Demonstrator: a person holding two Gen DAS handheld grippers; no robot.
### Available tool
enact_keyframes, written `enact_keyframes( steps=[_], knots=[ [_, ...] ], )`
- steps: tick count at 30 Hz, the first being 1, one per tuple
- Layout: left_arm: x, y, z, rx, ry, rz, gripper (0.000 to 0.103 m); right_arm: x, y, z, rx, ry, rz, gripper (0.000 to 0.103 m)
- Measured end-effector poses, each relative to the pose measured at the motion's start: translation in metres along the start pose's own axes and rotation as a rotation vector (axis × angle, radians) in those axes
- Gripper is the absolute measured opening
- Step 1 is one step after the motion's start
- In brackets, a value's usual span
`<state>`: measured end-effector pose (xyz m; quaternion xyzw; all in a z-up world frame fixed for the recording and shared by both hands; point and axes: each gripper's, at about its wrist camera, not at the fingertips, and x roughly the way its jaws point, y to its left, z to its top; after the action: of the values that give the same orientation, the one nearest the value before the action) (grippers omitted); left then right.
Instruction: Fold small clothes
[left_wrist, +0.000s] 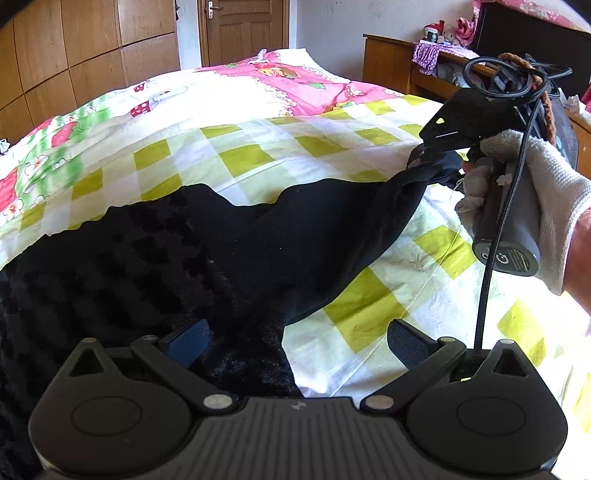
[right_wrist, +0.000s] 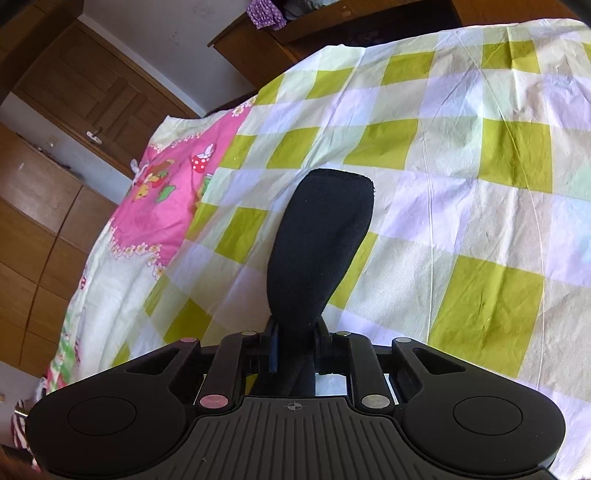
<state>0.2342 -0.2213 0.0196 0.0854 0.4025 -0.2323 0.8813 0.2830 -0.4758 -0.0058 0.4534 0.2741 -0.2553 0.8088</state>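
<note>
A black garment (left_wrist: 207, 251) lies spread on the checked bed sheet (left_wrist: 373, 310), its near part fuzzy and its far part smooth. My left gripper (left_wrist: 295, 343) hovers open over the garment's near edge, its left finger (left_wrist: 188, 341) above the fuzzy fabric and the other finger over bare sheet. In the left wrist view my right gripper (left_wrist: 434, 157), held by a gloved hand (left_wrist: 550, 206), is shut on the garment's right corner and lifts it off the bed. In the right wrist view the right gripper (right_wrist: 295, 332) pinches a black flap (right_wrist: 317, 240) that sticks out forward.
The bed carries a yellow-green checked sheet (right_wrist: 461, 177) and a pink cartoon quilt (left_wrist: 258, 81) at the far end. Wooden wardrobes (left_wrist: 74, 55) line the left wall, with a door (left_wrist: 242, 27) beyond. A cluttered wooden desk (left_wrist: 391, 62) stands at the right.
</note>
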Motion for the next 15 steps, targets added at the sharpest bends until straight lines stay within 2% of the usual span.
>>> enact_keyframes(
  steps=[4,8,12,15],
  knots=[
    [-0.003,0.005,0.009,-0.013,-0.018,-0.041,0.103,-0.030,0.022,0.004,-0.073,-0.045,0.050,0.014],
    [-0.023,0.035,0.004,-0.068,-0.042,-0.050,0.103,-0.077,0.098,-0.024,-0.361,-0.121,0.182,0.014],
    [-0.056,0.086,-0.013,-0.134,-0.042,0.008,0.103,-0.109,0.187,-0.098,-0.728,-0.092,0.374,0.014],
    [-0.083,0.127,-0.038,-0.138,-0.036,0.103,0.103,-0.115,0.226,-0.185,-1.052,0.028,0.502,0.014]
  ],
)
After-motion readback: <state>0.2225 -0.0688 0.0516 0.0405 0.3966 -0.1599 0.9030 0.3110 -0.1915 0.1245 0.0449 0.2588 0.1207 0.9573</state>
